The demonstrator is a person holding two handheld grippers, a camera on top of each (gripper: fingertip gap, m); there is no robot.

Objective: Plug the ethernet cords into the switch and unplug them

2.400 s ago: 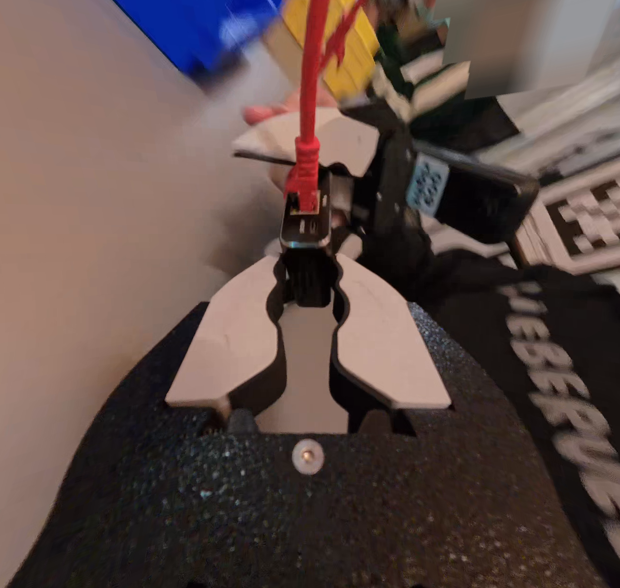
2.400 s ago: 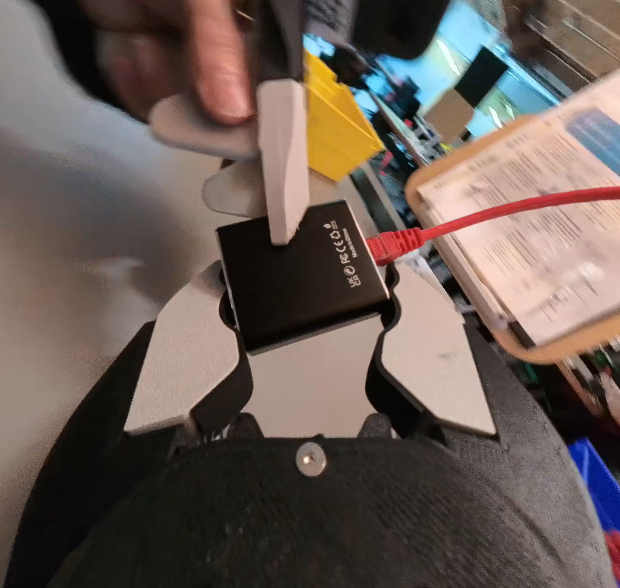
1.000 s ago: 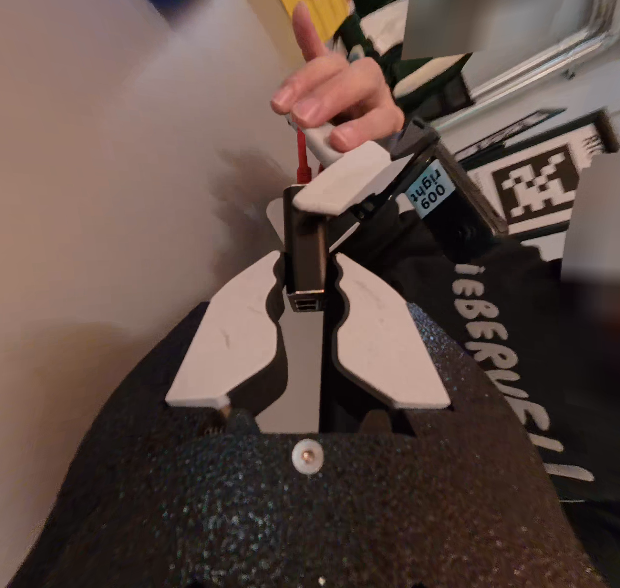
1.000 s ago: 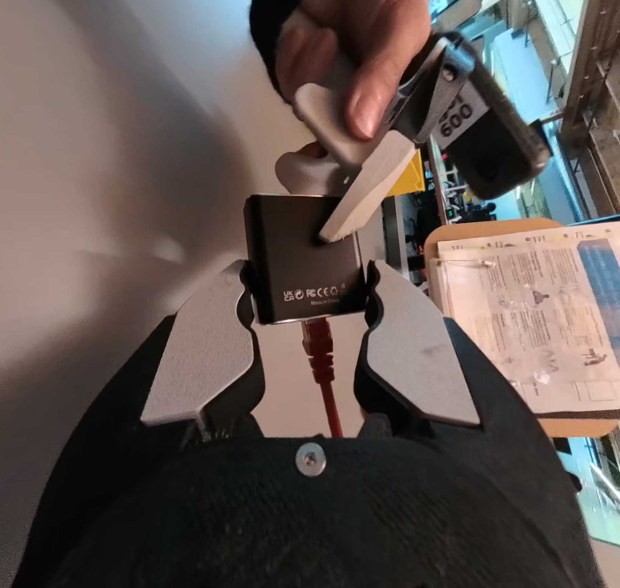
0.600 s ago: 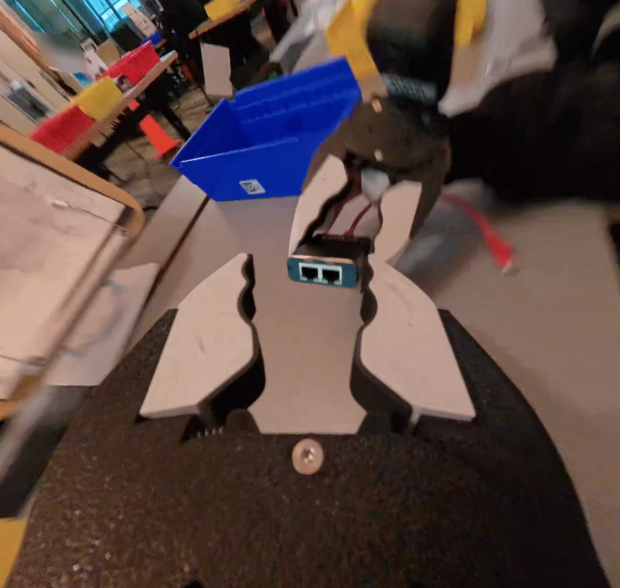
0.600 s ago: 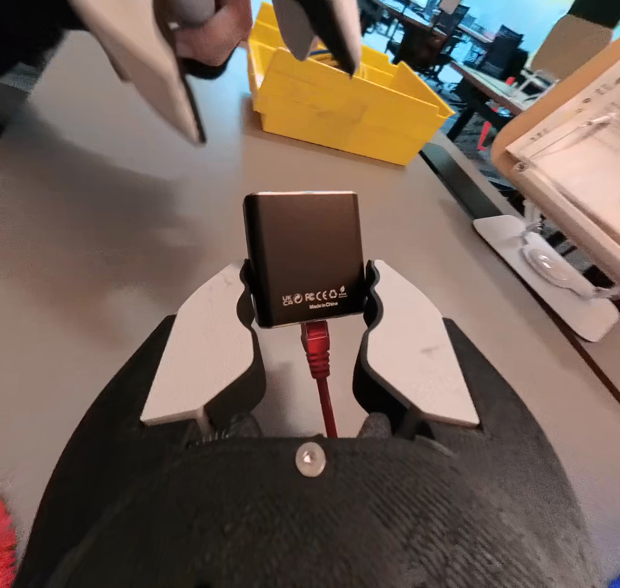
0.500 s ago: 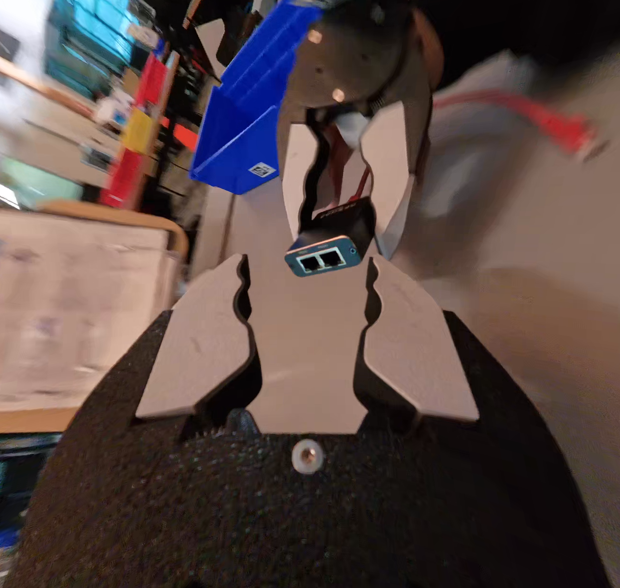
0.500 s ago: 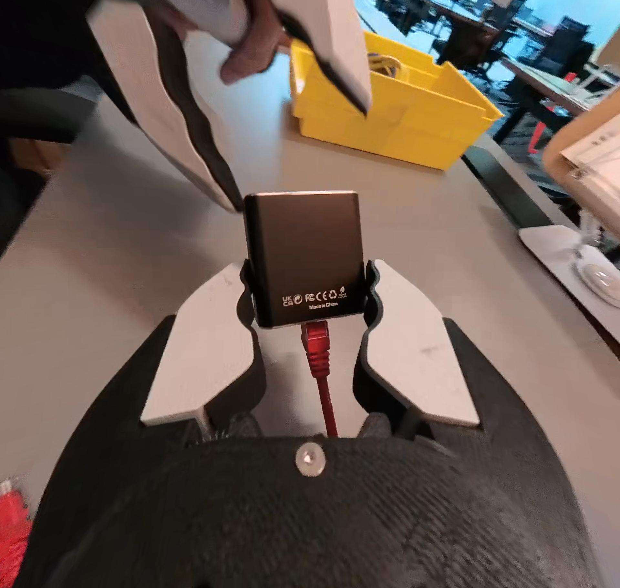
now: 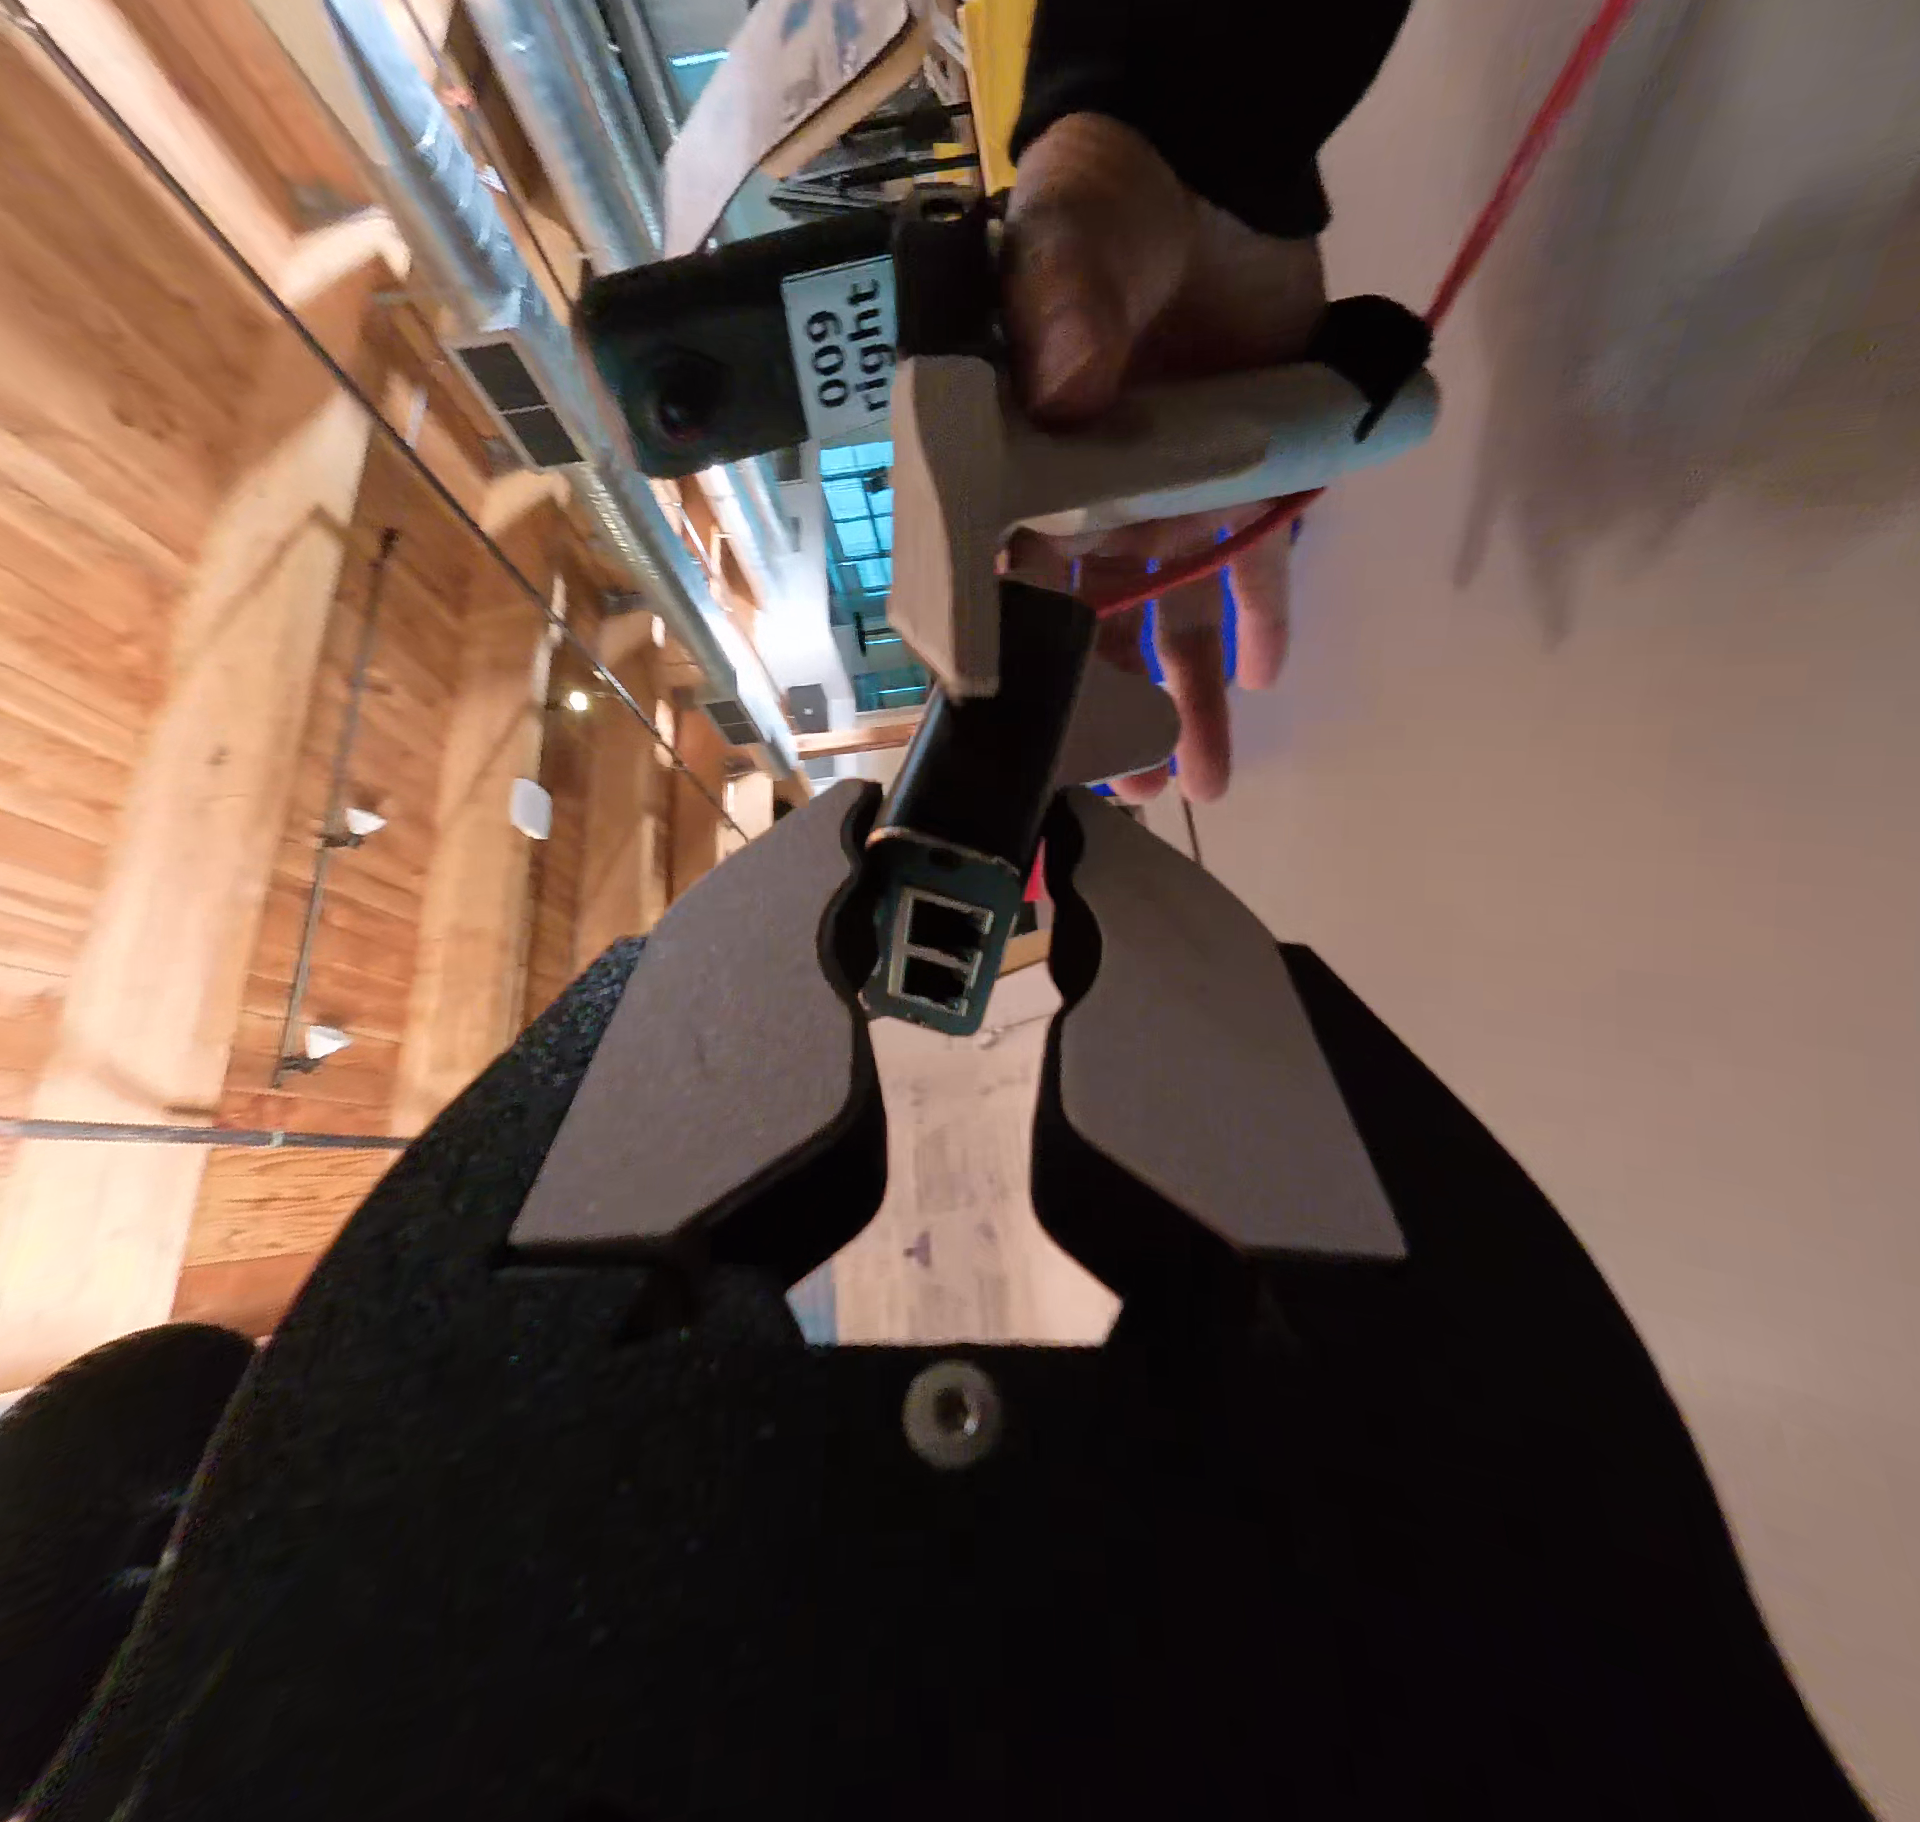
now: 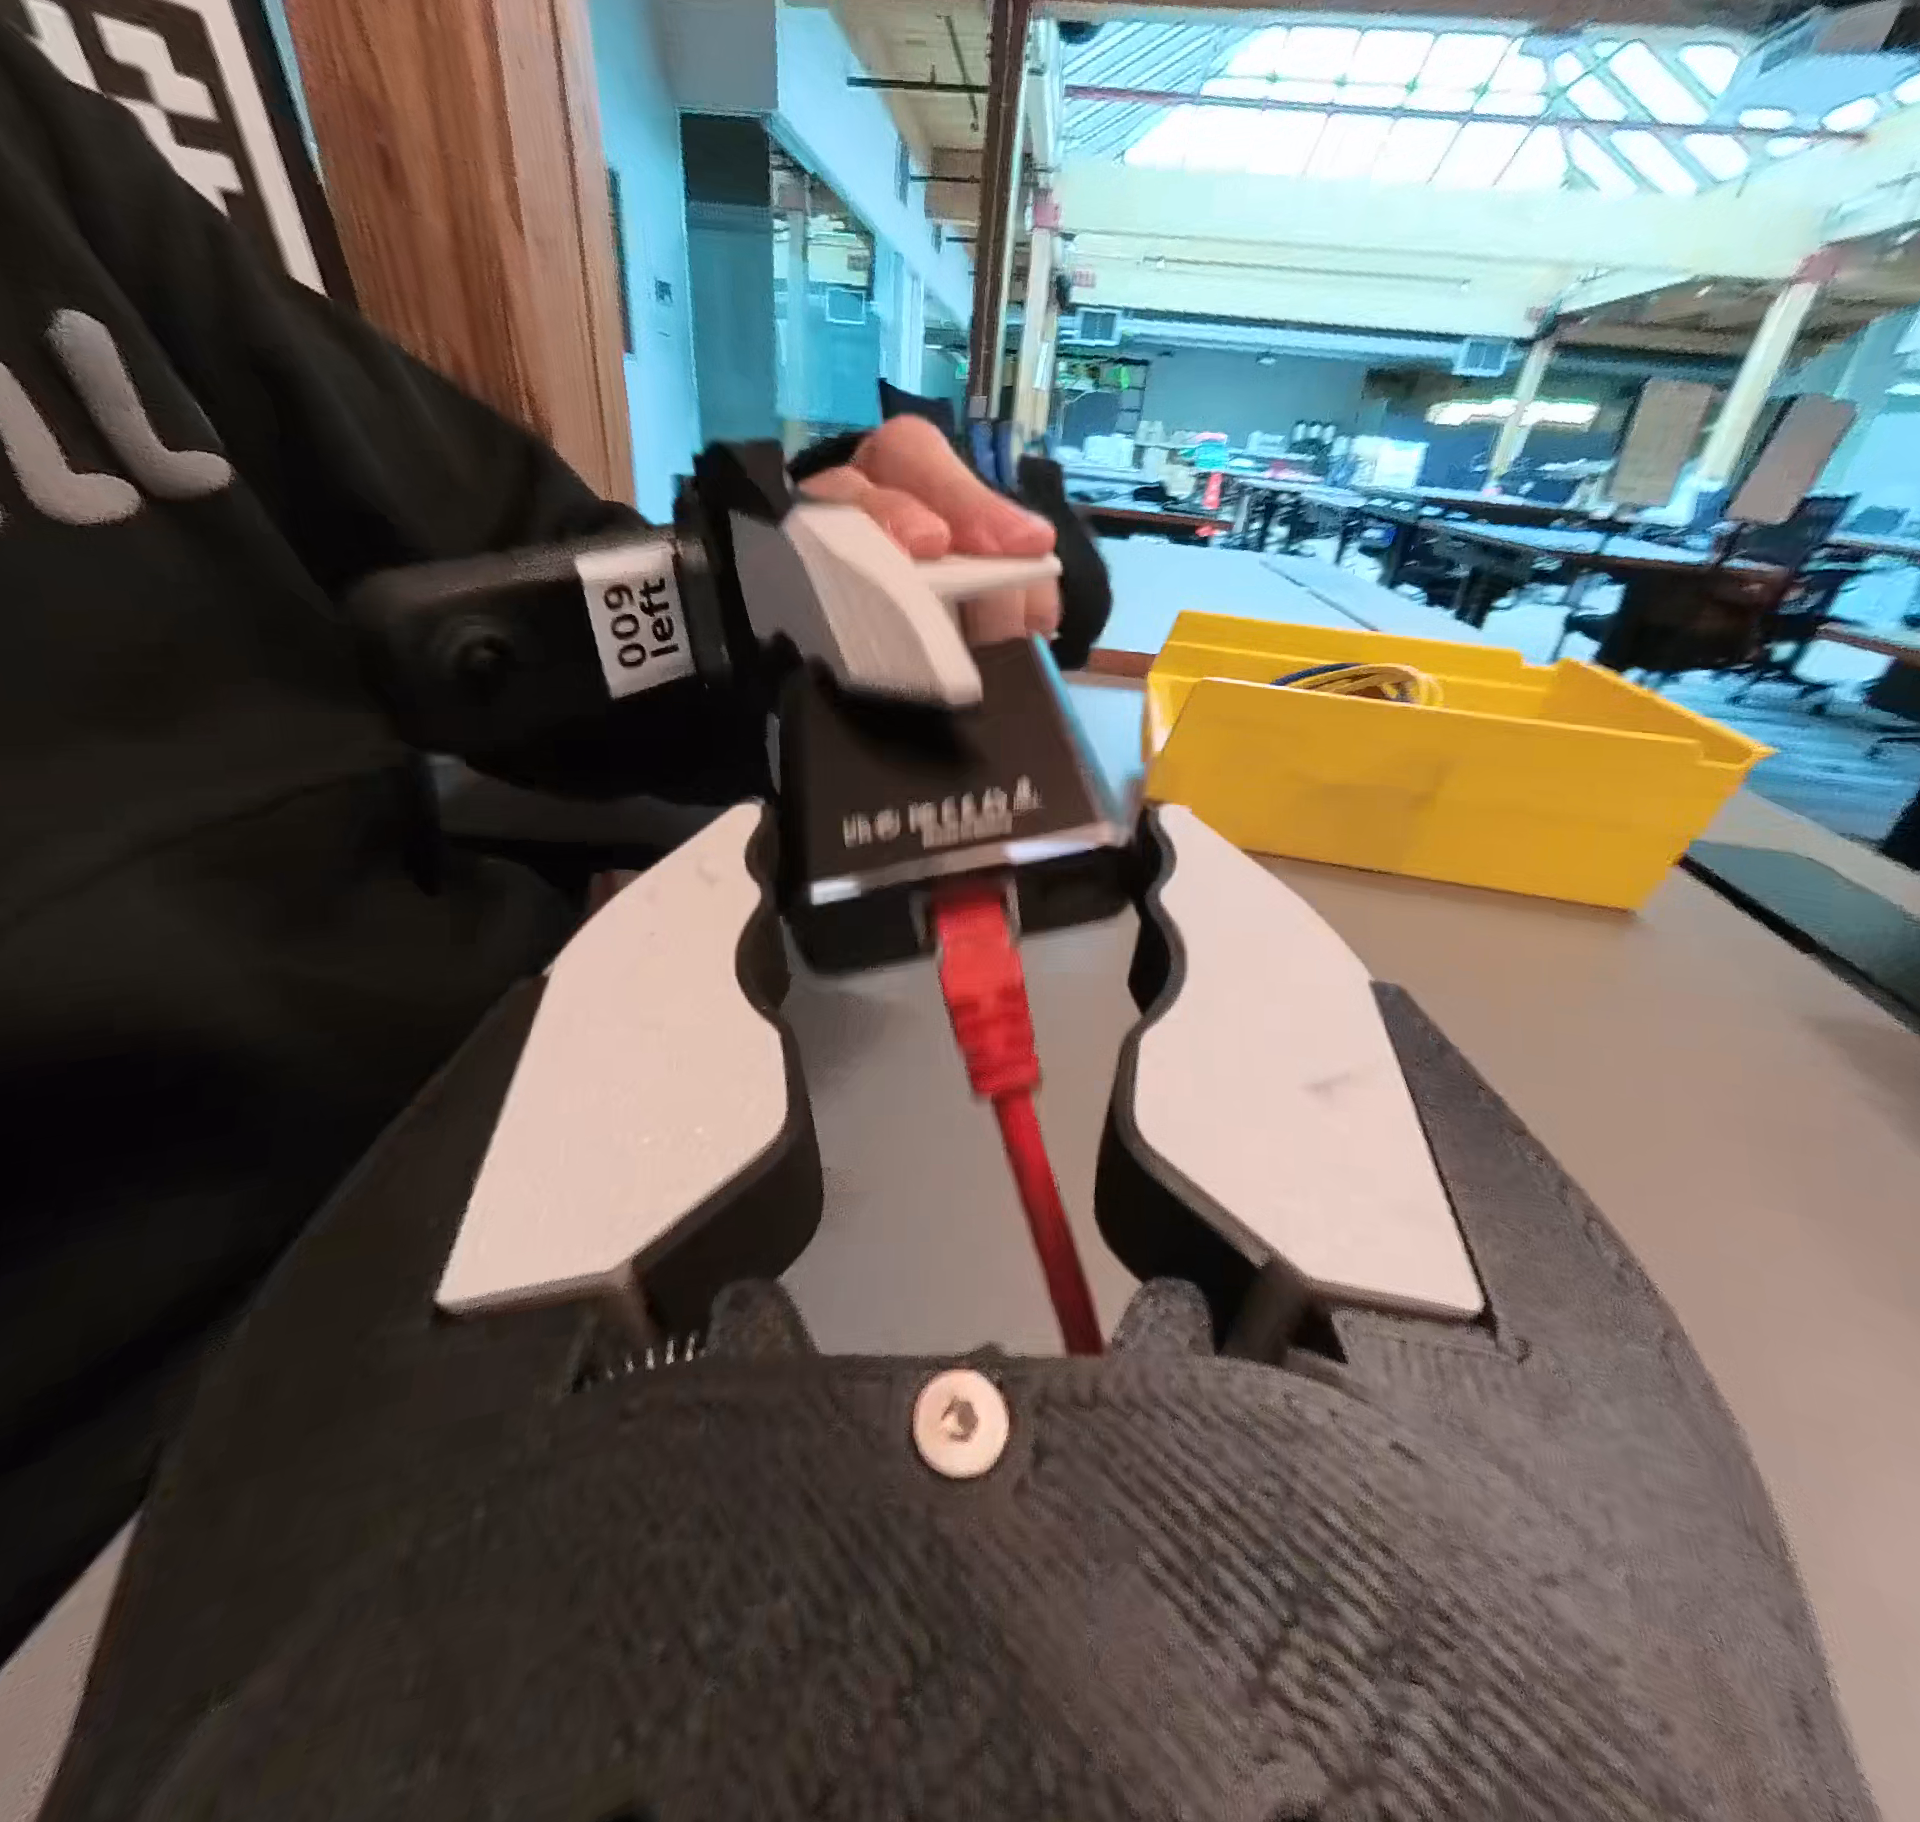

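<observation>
Switch [image 9: 971, 785]: small black metal box, held in the air between both tools, two empty ports facing the left one.
Left tool [image 9: 951, 925]: flat grey fingers pinching the switch's ported end.
Right tool [image 10: 951, 899]: pinching the opposite end.
Cord [image 10: 992, 1024]: red, ribbed plug seated in the switch.
Bin [image 10: 1434, 764]: yellow plastic, on the grey worktop [image 10: 1558, 1097].

The switch [image 10: 925, 785] looks like smooth, satiny black metal; the grippers' bodies are grainy matt plastic; the yellow bin [image 10: 1434, 764] at two o'clock is glossy plastic.
</observation>
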